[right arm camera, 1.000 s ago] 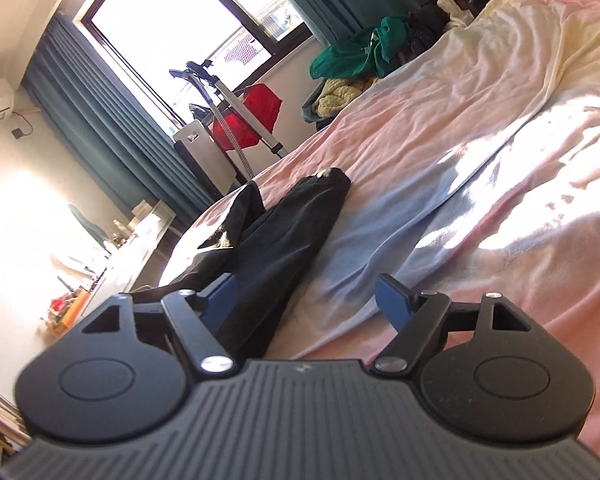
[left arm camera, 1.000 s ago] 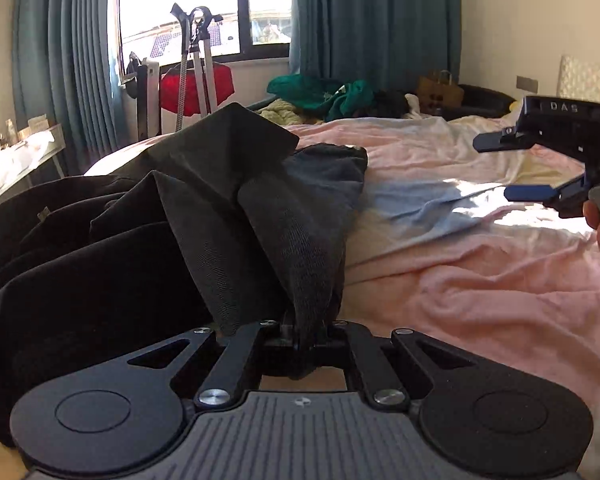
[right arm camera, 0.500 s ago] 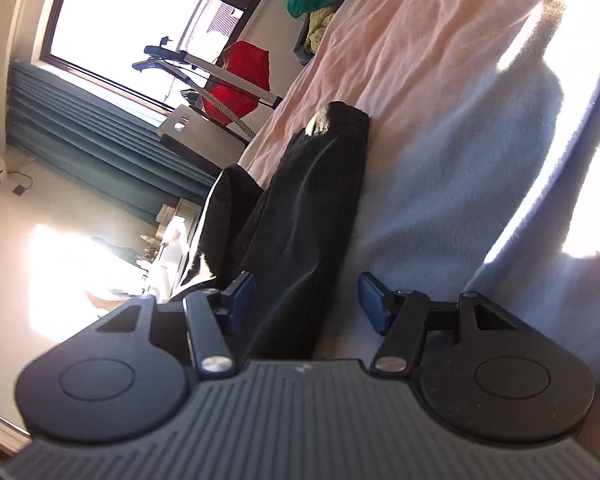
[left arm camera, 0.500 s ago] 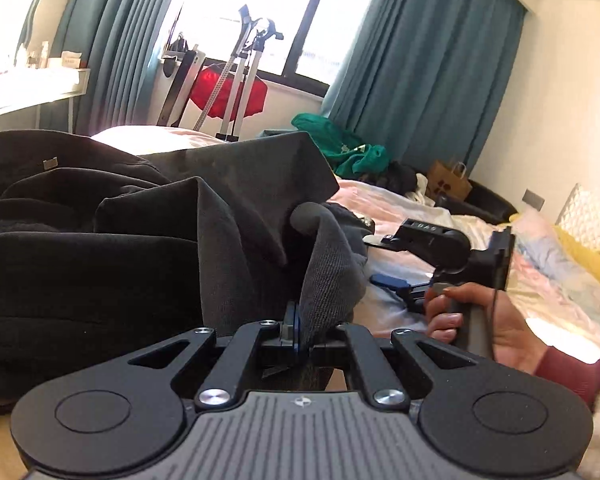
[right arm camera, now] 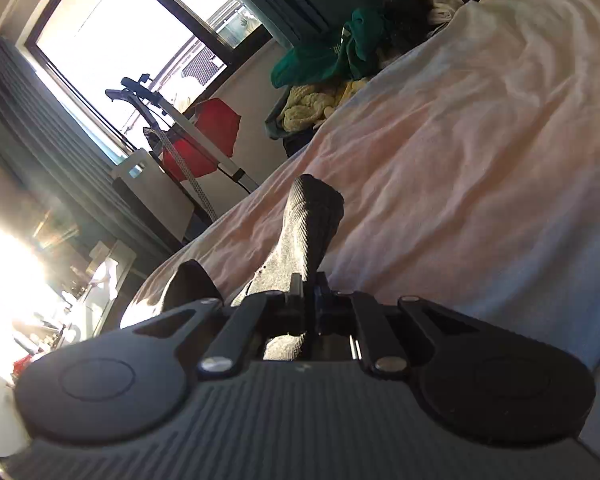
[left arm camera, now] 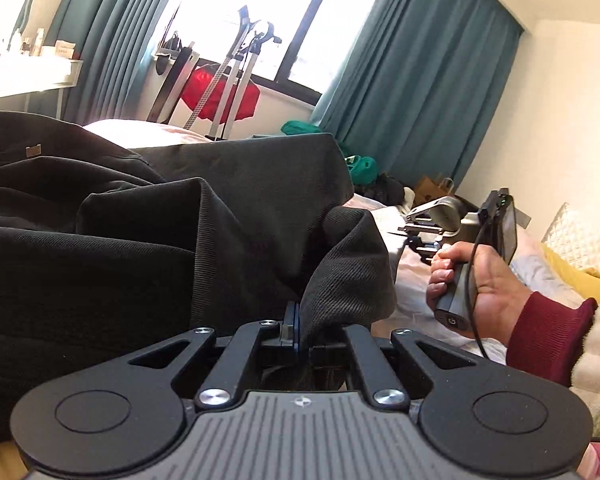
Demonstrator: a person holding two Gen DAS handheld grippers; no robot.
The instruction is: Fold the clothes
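The left gripper is closed tight, and a fold of the black garment is pinched between its blue pads. From this grip the dark ribbed cloth rises and spreads to the left, where most of it lies in thick folds on the bed, near the bed's left edge. A small tan label is sewn on the garment at the far left; its writing is too small to read. To the right of the cloth, in the left wrist view, a hand with a dark red sleeve holds the handle of the right gripper, whose tips reach the edge of the cloth. In the right wrist view the right gripper is also shut, with almost no gap, and it clamps a narrow end of the same black garment, which stands up from the jaws like a short tube over the pink and blue sheet. Beyond the far edge of the bed there is a pile of green and yellow clothes. No brand name or other writing can be read in either view.
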